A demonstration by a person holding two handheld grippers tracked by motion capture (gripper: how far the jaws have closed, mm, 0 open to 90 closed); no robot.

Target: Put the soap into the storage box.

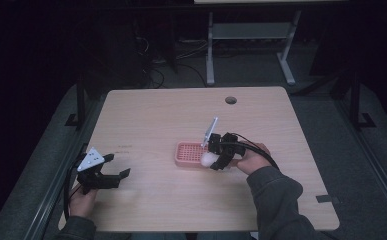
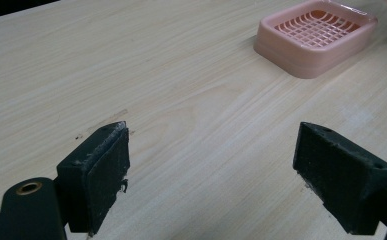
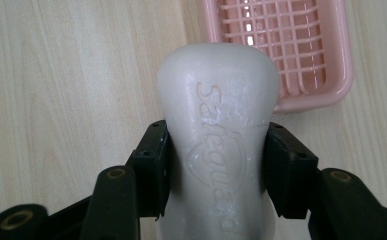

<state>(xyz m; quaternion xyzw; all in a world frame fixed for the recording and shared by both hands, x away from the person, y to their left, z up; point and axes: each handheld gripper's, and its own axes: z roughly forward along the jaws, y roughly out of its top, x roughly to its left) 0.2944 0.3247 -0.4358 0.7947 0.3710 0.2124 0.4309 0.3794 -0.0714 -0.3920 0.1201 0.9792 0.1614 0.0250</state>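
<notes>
— Closest to the lens, what do you make out?

— Black jaws of the right gripper (image 3: 216,170), pressed against both flanks of a white soap bar (image 3: 218,145). Its embossed face looks up at the camera, and its rounded end sticks out well past the pads.

— And beyond that end?

— Just ahead of the fingertips and a little to one side sits the pink soap dish (image 3: 338,75), its grid bottom bare. From the high view the bar (image 1: 208,159) hangs at the dish's near edge (image 1: 181,161), not yet over the grid.

— What about the other hand?

— The left gripper (image 1: 112,176) sits low over the table (image 1: 156,115), well apart from the dish, jaws spread wide with nothing between them. Far ahead of its fingers the dish (image 2: 301,62) shows again.

— What might go wrong?

— Soap looks slick, and the pads hold only its lower half. I'd judge it could twist or squirt forward if squeezed harder. Released now, it might land on the rim and tip the light dish or slide off onto the wood.
</notes>
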